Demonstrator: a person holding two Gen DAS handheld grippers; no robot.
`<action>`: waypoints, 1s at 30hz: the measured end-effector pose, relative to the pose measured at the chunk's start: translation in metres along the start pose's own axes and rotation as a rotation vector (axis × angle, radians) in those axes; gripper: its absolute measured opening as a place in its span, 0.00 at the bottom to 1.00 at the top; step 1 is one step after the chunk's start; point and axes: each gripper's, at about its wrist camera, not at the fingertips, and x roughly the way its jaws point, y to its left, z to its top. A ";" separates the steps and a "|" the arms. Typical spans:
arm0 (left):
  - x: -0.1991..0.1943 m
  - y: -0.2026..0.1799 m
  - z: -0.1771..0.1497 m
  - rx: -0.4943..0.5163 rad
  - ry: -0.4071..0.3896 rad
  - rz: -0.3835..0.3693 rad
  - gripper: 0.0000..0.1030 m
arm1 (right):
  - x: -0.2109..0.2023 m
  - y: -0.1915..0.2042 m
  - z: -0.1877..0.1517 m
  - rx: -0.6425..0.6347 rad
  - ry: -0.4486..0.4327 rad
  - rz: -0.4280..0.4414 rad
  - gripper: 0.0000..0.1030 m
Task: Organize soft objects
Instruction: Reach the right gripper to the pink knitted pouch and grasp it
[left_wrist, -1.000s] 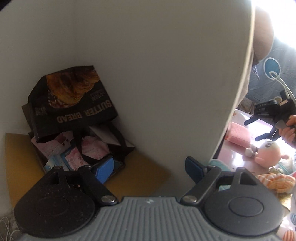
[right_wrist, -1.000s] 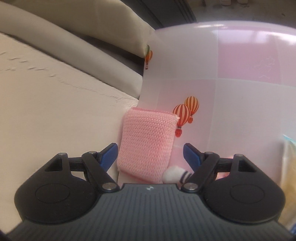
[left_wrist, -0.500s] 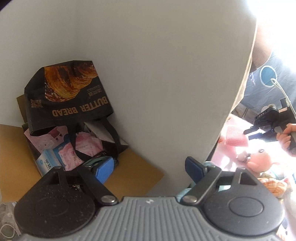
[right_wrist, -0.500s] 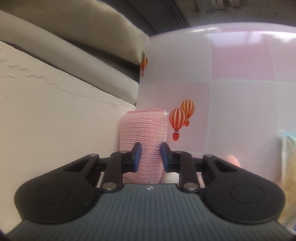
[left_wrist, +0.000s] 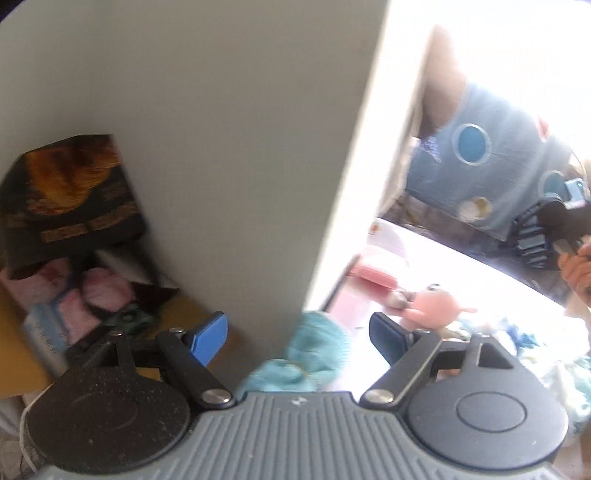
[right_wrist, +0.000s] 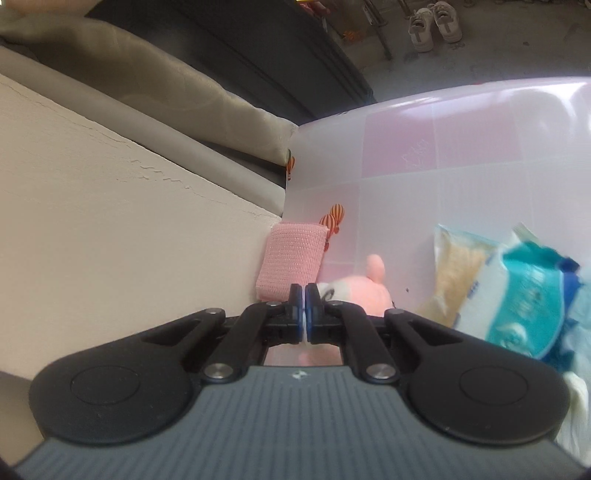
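Right tool (right_wrist: 305, 300) pinched closed on nothing, pink knitted cloth (right_wrist: 291, 258) at the table's left edge beyond it, pink plush toy (right_wrist: 364, 291) beside, left tool (left_wrist: 301, 332) wide, teal fabric (left_wrist: 314, 354) between its fingers

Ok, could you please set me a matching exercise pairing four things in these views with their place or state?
1 pink knitted pad
2 right hand-held gripper
3 left hand-held gripper
4 black bread bag

A jaws open
B left of the white panel
C by the cream wall
D jaws shut

Pairs: 1-C, 2-D, 3-A, 4-B.
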 end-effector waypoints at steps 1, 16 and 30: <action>0.001 -0.007 0.001 0.017 -0.004 -0.005 0.83 | -0.004 -0.003 -0.002 0.011 0.009 0.014 0.10; 0.037 -0.009 -0.002 0.026 0.040 0.030 0.83 | 0.169 0.018 0.029 0.060 0.152 -0.070 0.66; 0.049 0.006 -0.002 -0.010 0.042 0.026 0.83 | 0.181 0.015 0.014 0.030 0.095 -0.057 0.23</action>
